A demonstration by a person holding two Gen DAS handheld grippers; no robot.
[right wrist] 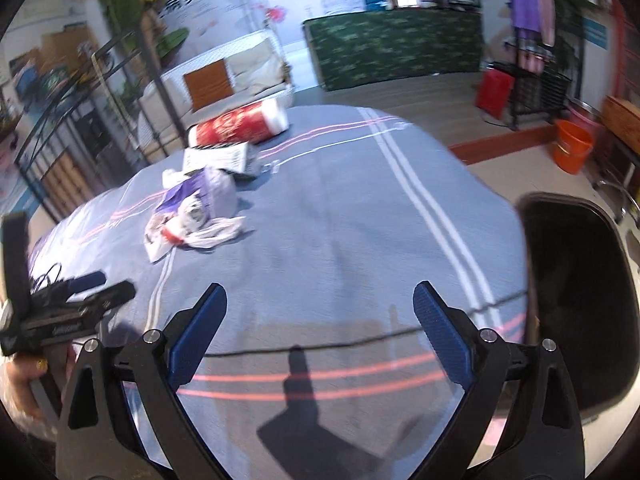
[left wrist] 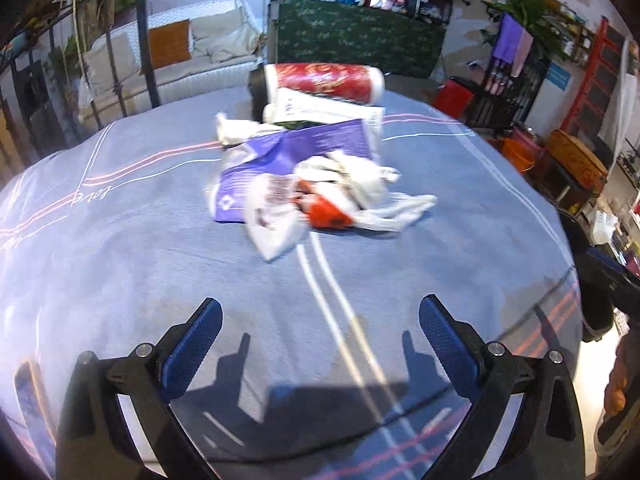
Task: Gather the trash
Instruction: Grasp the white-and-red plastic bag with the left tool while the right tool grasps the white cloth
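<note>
Both jaws stood spread wide, the left gripper (left wrist: 320, 320) and right gripper (right wrist: 320, 308) grasping nothing above the blue-grey bedspread (left wrist: 140, 240). Mid-bed lay the trash: a red patterned roll (left wrist: 324, 80), a purple packet (left wrist: 296, 152), then crumpled white plastic bags (left wrist: 344, 188). Beside the bed's right edge sat a black bin (right wrist: 576, 300).
</note>
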